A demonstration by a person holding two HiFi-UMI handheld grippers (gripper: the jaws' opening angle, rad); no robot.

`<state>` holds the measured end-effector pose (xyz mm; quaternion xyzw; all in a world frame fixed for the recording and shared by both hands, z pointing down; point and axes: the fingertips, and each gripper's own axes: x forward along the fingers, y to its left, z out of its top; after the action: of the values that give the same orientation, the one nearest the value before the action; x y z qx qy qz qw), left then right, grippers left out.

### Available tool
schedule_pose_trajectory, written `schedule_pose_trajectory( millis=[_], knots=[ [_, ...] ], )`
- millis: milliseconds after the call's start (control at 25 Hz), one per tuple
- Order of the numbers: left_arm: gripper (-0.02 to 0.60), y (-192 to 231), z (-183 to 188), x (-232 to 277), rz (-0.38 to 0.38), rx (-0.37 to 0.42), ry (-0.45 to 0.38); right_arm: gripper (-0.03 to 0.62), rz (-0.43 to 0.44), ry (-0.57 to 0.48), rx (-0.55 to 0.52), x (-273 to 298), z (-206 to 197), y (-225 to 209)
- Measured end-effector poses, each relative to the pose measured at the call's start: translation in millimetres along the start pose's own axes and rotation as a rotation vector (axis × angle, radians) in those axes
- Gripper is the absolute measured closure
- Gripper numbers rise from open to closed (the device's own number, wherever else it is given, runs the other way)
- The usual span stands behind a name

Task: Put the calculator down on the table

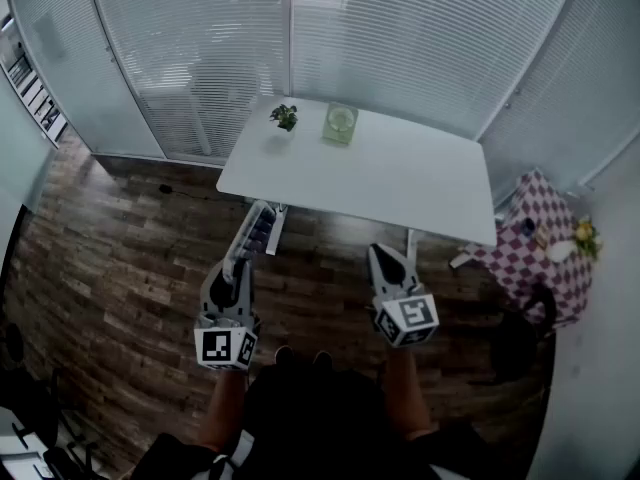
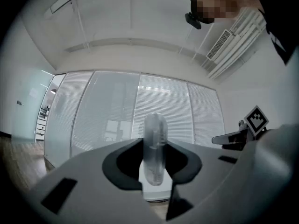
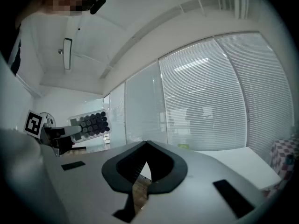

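The calculator (image 1: 256, 230), pale with rows of dark keys, sticks out forward from my left gripper (image 1: 241, 260), which is shut on its near end. It hangs in the air over the wooden floor, short of the white table (image 1: 400, 183). In the left gripper view the calculator (image 2: 153, 148) stands edge-on between the jaws. The right gripper view shows the calculator (image 3: 89, 123) off to the left, keys facing. My right gripper (image 1: 384, 255) is beside the left one, level with it, shut and holding nothing.
On the table's far side stand a small potted plant (image 1: 285, 118) and a green glass container (image 1: 340, 123). A stand with a checkered cloth (image 1: 535, 238) is at the right. Blinds (image 1: 300, 38) cover glass walls behind the table.
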<state>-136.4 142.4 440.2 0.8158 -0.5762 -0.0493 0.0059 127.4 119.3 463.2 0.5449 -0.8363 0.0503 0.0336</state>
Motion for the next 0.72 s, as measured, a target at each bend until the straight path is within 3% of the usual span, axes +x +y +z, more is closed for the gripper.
schedule_pose_trajectory(
  millis=[720],
  knots=[
    [0.48,-12,4,-5,-0.009,0.012,-0.016,0.589,0.038,-0.009,0.041,-14,-7,-4]
  ],
)
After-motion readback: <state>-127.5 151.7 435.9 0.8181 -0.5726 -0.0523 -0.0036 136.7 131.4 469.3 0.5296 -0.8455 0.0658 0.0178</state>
